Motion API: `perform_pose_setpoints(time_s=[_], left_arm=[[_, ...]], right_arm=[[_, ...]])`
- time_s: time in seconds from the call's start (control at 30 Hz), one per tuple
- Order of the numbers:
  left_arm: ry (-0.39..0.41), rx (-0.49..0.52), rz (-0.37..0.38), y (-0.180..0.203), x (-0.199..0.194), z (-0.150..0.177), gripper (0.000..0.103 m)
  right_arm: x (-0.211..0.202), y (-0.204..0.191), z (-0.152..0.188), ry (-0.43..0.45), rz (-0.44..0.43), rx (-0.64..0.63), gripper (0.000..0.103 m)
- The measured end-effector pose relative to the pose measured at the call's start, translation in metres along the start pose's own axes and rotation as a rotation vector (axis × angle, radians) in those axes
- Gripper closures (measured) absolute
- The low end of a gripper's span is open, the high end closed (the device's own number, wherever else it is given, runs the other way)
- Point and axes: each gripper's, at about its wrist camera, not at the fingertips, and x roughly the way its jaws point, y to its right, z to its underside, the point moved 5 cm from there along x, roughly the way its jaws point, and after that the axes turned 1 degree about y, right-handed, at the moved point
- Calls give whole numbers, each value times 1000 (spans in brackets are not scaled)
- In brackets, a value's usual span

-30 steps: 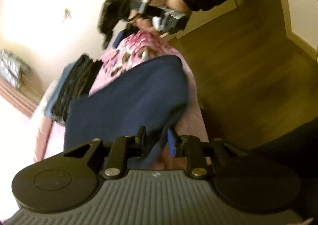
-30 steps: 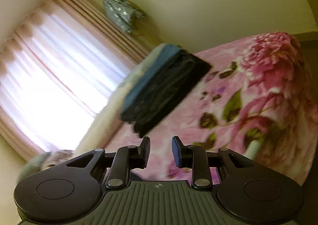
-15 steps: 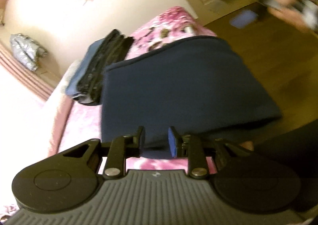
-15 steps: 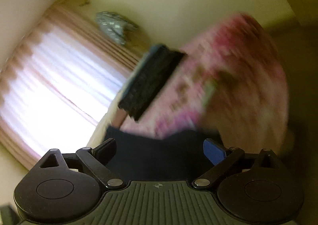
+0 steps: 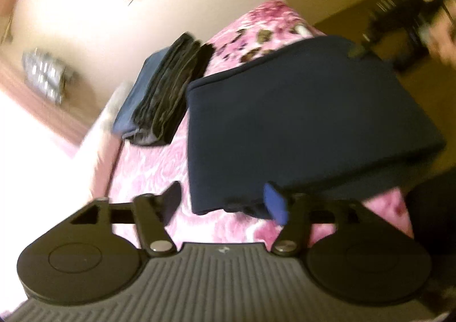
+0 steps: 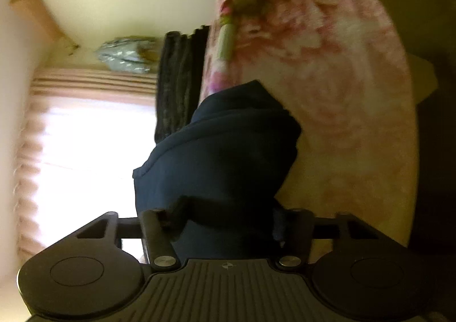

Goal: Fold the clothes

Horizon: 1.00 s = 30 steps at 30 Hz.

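A folded navy garment (image 5: 299, 122) lies on the pink floral blanket (image 5: 159, 171) of the bed. My left gripper (image 5: 225, 202) is open, its jaws wide apart over the garment's near corner, holding nothing. In the right wrist view the same navy garment (image 6: 222, 157) fills the space between the jaws of my right gripper (image 6: 228, 219), which is open around its edge. The right gripper also shows blurred at the garment's far corner in the left wrist view (image 5: 367, 43).
A stack of folded dark clothes (image 5: 168, 88) sits on the bed beyond the navy garment, also in the right wrist view (image 6: 179, 85). A curtained window (image 6: 85, 151) and cream wall lie behind. Wooden floor (image 5: 421, 85) borders the bed.
My left gripper has opened and let go of the navy garment, which now lies flat on the bed. My right gripper opened and swung down to the garment's edge.
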Motion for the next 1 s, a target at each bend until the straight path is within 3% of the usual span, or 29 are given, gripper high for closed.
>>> perform_pose_setpoints(time_s=[0.2, 0.33, 0.43, 0.73, 0.9, 0.93, 1.0], left_arm=[[72, 150, 22, 55, -18, 10, 21], [101, 314, -32, 92, -17, 10, 16], [110, 358, -85, 99, -10, 2, 13], [82, 216, -124, 63, 9, -11, 12], [82, 231, -93, 65, 26, -11, 12], [83, 241, -80, 67, 30, -12, 12], [76, 260, -58, 70, 40, -14, 13]], right_arm=[[-21, -47, -21, 4, 12, 35, 75], [-15, -88, -43, 5, -6, -13, 76], [-1, -112, -62, 6, 1, -94, 79], [110, -163, -132, -73, 109, -430, 81], [164, -148, -144, -85, 229, -545, 80], [170, -143, -144, -82, 263, -568, 77], [162, -139, -141, -62, 309, -642, 46]])
